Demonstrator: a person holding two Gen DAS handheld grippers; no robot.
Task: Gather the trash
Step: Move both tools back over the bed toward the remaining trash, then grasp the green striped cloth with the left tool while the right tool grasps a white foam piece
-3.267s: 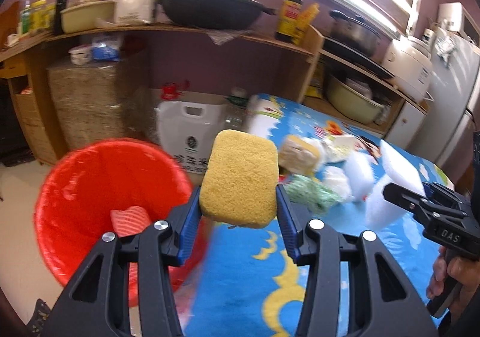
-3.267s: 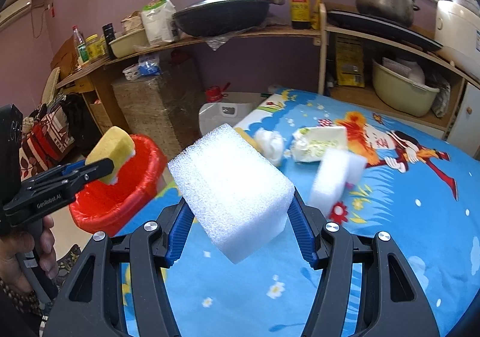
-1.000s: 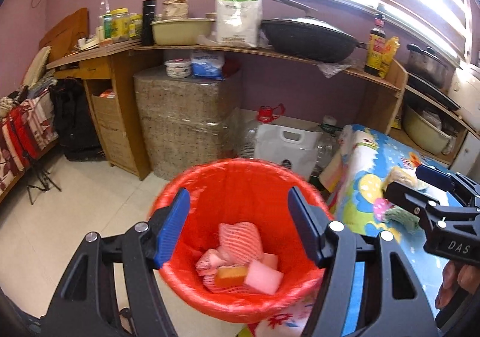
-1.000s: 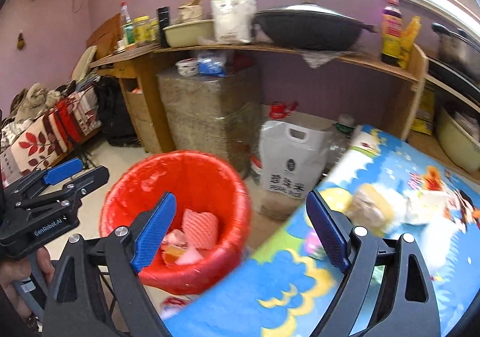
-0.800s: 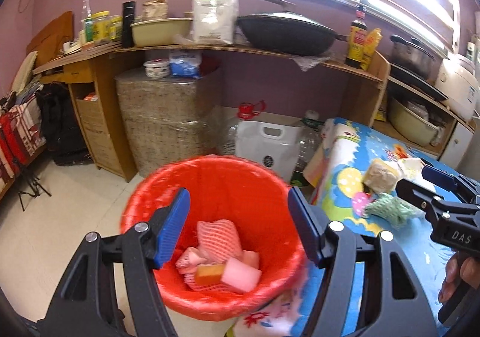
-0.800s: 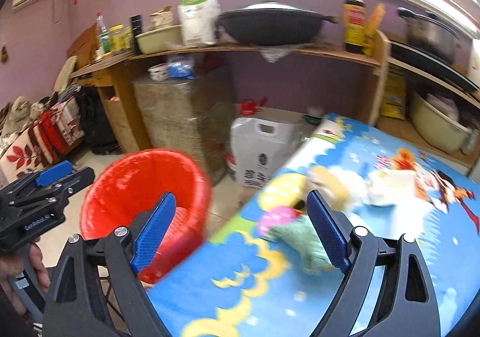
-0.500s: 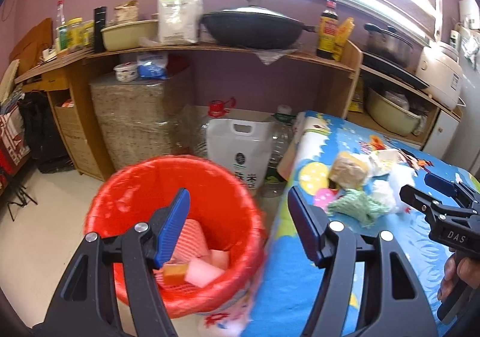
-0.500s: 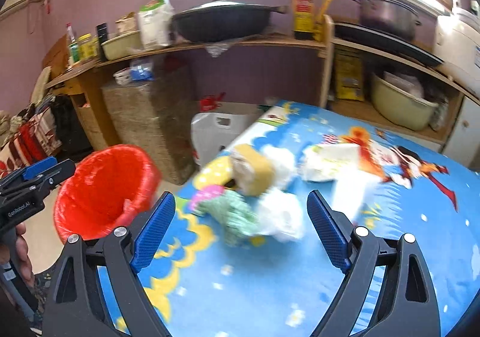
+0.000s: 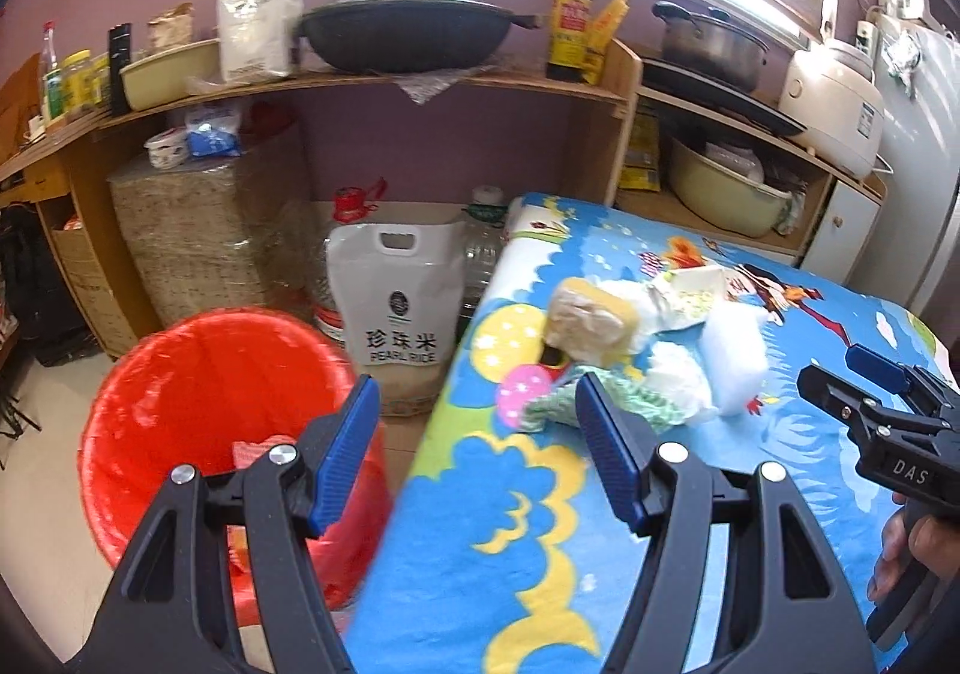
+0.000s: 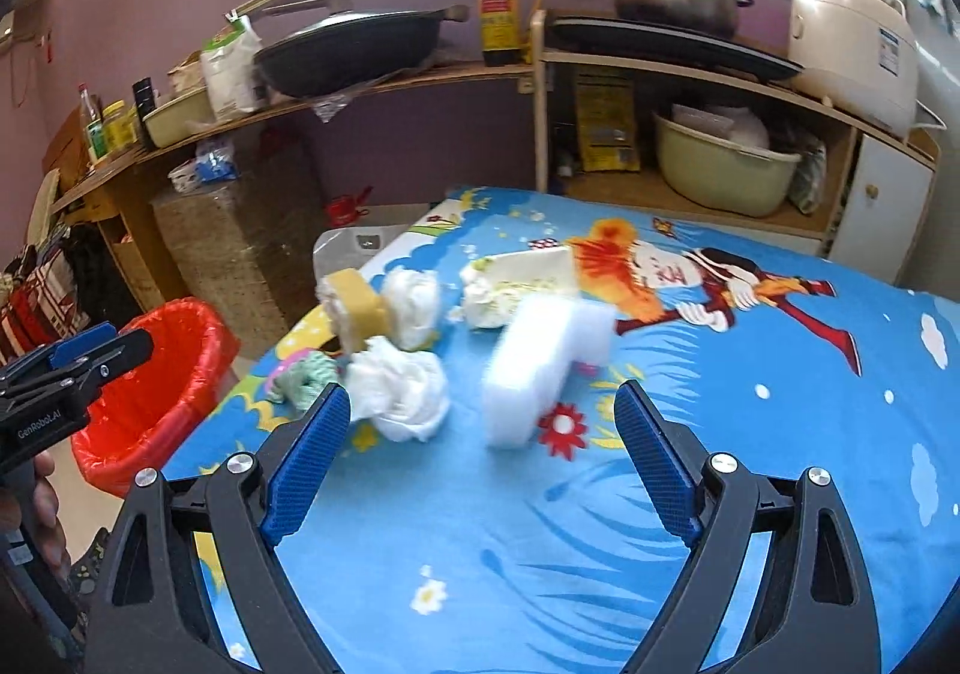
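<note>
A red bin [image 9: 198, 398] lined with a red bag stands on the floor left of the blue cartoon-print table [image 9: 540, 554]; it also shows in the right wrist view [image 10: 162, 374]. Trash lies on the table: a yellow sponge [image 10: 357, 308], crumpled white tissue [image 10: 402, 389], a green net scrap [image 10: 306, 377], a white foam block [image 10: 540, 362] and a white tray [image 10: 522, 269]. My left gripper [image 9: 477, 449] is open and empty over the table's left edge. My right gripper [image 10: 480, 458] is open and empty, in front of the foam block.
A white rice bag [image 9: 399, 308] stands on the floor behind the bin. Wooden shelves [image 9: 420, 80] along the wall carry a wok, bottles, pots and a rice cooker [image 9: 834, 104]. A straw-covered box [image 9: 186, 236] stands at the left.
Both grippers held sponges 3.3 s ago; both are now empty. Over the last second both swung right from above the bin toward the trash on the table.
</note>
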